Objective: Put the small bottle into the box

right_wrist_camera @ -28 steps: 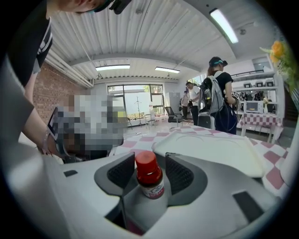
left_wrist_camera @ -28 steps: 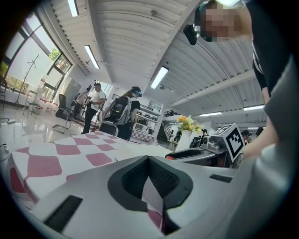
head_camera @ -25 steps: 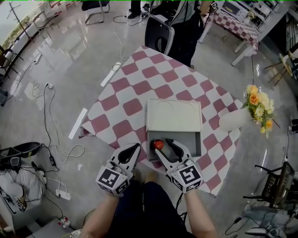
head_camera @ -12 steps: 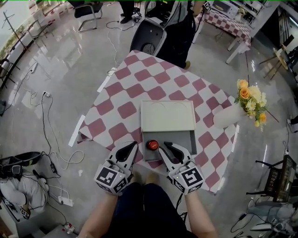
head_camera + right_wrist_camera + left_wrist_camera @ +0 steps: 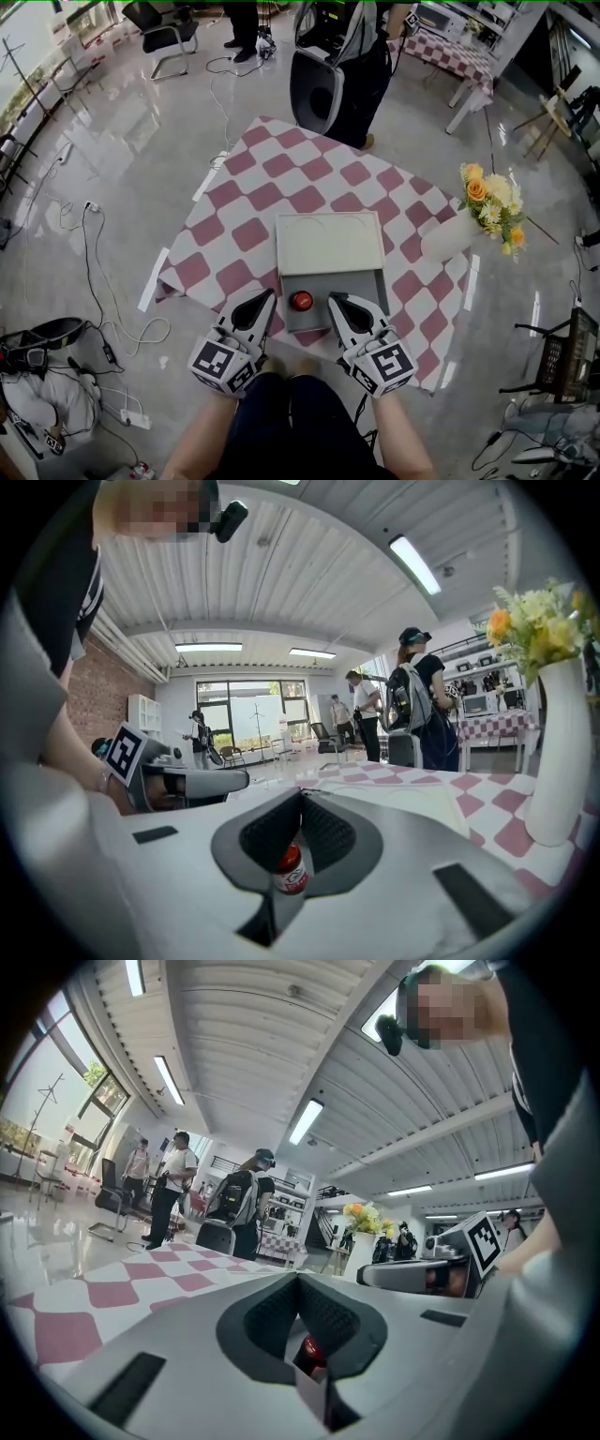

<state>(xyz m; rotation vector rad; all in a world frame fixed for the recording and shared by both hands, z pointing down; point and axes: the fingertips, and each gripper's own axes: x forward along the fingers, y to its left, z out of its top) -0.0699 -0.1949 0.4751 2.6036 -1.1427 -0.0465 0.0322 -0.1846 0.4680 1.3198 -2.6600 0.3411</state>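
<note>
Both grippers hang at the near edge of the surface, and I read each pair of jaws as closed on nothing. The left gripper (image 5: 265, 298) sits left of the box, its jaws pressed together in its own view (image 5: 299, 1282). The right gripper (image 5: 335, 300) sits just right of it and is also shut and empty, tips meeting in the right gripper view (image 5: 300, 799).

Between the two sets of tips, touching neither, the small bottle (image 5: 301, 300) stands upright on the near left floor of the open grey box (image 5: 361, 291). Its red cap faces up. Through the notch of the right jaws I see the cap and a white label (image 5: 291, 869). The left gripper view catches only a red patch of it (image 5: 312, 1347).

The cream lid (image 5: 328, 242) lies flat at the far side of the box, touching it. Box and lid rest on a red-and-white checked cloth (image 5: 253, 234) that covers the surface.

At the right edge of the cloth stands a white vase (image 5: 448, 242) of orange and yellow flowers (image 5: 489, 202), well apart from the box.

Beyond the far corner is a dark chair (image 5: 317, 89), with a person wearing a backpack (image 5: 366, 56) beside it. Cables (image 5: 103, 319) trail across the glossy floor at left.
</note>
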